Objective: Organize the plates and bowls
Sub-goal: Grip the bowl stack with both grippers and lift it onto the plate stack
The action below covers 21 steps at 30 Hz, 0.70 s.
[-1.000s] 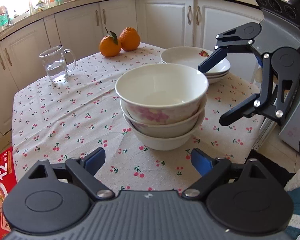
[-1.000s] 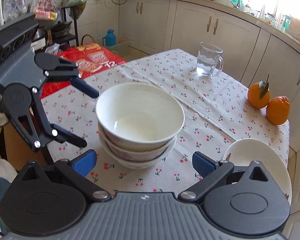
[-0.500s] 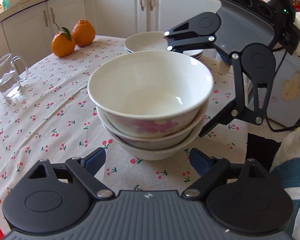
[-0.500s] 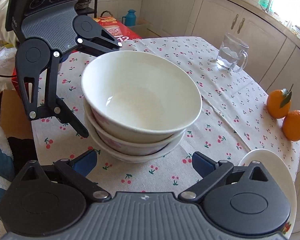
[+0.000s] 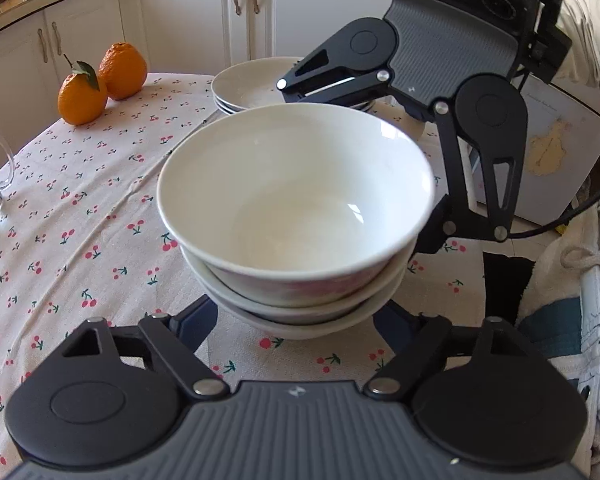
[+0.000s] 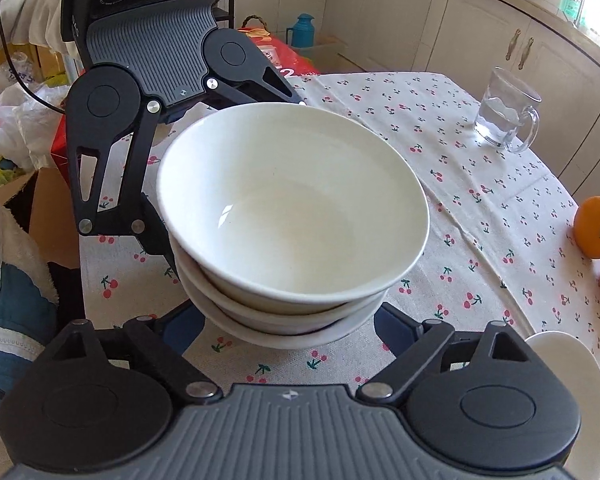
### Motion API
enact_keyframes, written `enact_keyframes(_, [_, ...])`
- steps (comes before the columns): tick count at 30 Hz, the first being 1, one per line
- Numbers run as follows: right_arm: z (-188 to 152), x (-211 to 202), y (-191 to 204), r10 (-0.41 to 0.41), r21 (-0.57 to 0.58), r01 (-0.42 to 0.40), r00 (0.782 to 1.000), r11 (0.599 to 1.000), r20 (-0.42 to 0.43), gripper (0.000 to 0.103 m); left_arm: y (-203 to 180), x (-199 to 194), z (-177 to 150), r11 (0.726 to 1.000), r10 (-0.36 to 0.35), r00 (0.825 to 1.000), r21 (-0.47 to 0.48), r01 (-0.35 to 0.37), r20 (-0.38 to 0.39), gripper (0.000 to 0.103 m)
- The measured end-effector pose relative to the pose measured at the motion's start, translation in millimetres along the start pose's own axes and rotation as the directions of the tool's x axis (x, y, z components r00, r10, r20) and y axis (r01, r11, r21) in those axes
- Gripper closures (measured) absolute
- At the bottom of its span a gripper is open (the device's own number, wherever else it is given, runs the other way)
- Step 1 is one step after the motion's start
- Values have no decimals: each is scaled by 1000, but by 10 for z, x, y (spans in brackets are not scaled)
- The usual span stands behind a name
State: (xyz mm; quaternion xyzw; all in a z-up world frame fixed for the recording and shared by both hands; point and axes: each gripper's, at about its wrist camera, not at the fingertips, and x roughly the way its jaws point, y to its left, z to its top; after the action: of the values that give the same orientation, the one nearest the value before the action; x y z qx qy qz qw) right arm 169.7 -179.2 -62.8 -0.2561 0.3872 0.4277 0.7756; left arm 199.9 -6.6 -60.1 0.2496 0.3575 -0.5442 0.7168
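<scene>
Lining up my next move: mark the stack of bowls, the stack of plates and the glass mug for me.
stack of bowls [image 5: 300, 216]: left wrist view, inner wall of the top bowl.
stack of plates [image 5: 246, 88]: left wrist view, bare face of the top plate.
glass mug [image 6: 500, 116]: right wrist view, its side wall.

My left tool [image 5: 294, 322] sits at the bottom of the frame, its jaws closing around the base of the stack of bowls [image 5: 296, 216] at centre. The right tool [image 5: 364, 160] reaches in from the upper right. On the bench [image 5: 60, 216], plates [image 5: 246, 88] lie behind and oranges [image 5: 102, 82] upper left.
</scene>
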Motion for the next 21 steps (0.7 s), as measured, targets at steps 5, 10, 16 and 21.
enact_keyframes(5, [15,-4,-8,21,-2,-21,1000,1000,5,11,26,-7,-2,1000,-14,1000,7,14,1,21])
enact_keyframes(10, [13,2,-27,42,11,-42,999,999,7,15,27,-11,1,1000,-21,1000,15,21,4,23])
enact_keyframes(16, [20,15,-38,45,22,-46,999,999,9,15,22,-13,1,1000,-16,1000,9,16,4,23])
enact_keyframes(21, [21,12,-43,51,27,-51,999,998,7,16,-20,-17,38,1000,-13,1000,3,13,-5,23])
